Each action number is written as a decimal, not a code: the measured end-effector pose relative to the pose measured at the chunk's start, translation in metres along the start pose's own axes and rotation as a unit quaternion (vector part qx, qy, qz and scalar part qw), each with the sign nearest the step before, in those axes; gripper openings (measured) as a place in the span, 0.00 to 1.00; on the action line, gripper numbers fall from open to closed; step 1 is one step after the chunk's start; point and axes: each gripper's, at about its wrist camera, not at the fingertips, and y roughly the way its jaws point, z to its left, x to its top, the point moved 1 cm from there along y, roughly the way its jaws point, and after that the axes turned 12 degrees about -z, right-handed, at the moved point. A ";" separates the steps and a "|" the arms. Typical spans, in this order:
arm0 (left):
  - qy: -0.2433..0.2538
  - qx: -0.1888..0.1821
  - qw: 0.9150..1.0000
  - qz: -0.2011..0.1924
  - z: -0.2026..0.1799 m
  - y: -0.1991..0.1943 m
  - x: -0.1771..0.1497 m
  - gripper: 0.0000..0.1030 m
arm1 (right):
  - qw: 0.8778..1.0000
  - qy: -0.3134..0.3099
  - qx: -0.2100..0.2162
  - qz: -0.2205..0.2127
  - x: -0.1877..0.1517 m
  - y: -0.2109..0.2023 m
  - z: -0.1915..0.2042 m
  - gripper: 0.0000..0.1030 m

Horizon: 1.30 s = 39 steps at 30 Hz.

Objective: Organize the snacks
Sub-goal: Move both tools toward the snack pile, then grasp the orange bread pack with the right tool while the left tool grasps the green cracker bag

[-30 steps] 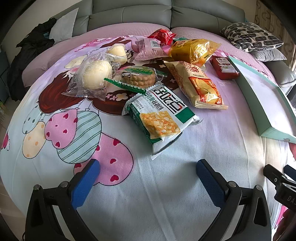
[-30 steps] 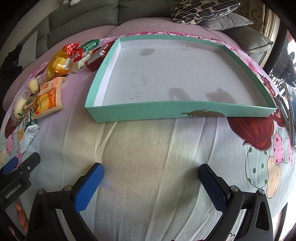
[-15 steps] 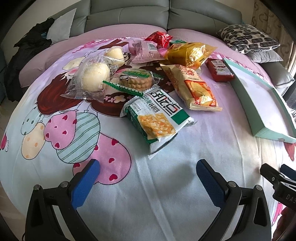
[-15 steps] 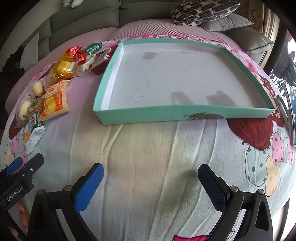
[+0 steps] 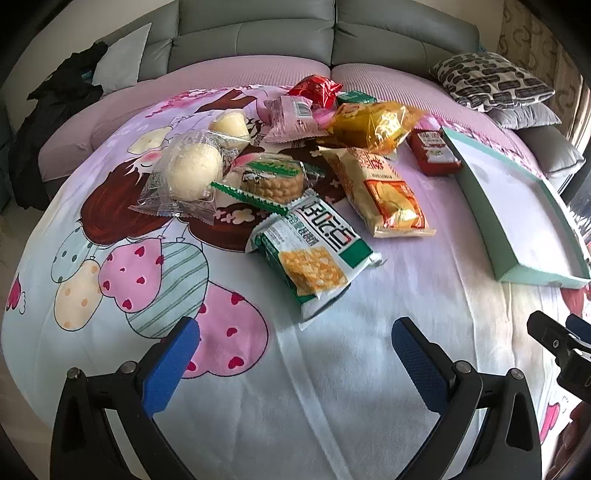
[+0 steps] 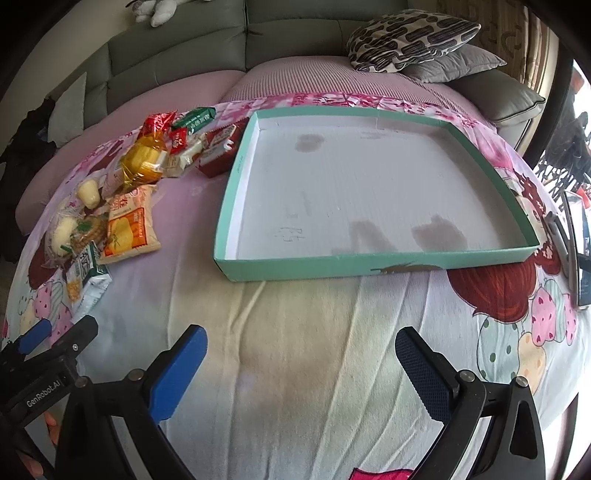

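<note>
Several snack packets lie in a pile on the printed bedspread: a green-and-white cracker bag, a yellow chip bag, a clear-wrapped bun, a wrapped biscuit, a golden bag and a red box. My left gripper hovers open just short of the cracker bag, holding nothing. A shallow teal tray with a white floor lies empty to the right of the pile. My right gripper is open in front of the tray's near wall.
The grey sofa back curves behind the bed. Patterned and grey cushions sit beyond the tray, dark clothing at the far left. A phone-like object lies right of the tray. The left gripper's tip shows in the right wrist view.
Both grippers have drawn back a little: the snack pile and the tray look slightly farther and more of the sofa shows. Both stay open; nothing was picked up.
</note>
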 end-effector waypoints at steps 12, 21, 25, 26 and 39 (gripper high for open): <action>-0.004 -0.019 1.000 -0.003 0.008 -0.005 0.017 1.00 | 0.999 -0.015 0.048 -0.006 0.040 0.000 0.013 1.00; -0.033 -0.010 0.999 0.003 0.024 0.004 0.032 1.00 | 0.992 -0.059 0.111 -0.026 0.070 0.007 0.061 0.99; -0.027 -0.018 0.999 0.008 0.016 0.013 0.034 1.00 | 0.987 -0.045 0.155 -0.019 0.084 0.016 0.071 0.95; -0.026 -0.020 0.999 0.009 0.014 0.015 0.034 1.00 | 0.986 -0.047 0.160 -0.017 0.087 0.020 0.075 0.95; -0.036 0.002 0.999 0.030 0.016 0.050 0.042 1.00 | 0.979 -0.057 0.192 0.043 0.101 0.078 0.107 0.89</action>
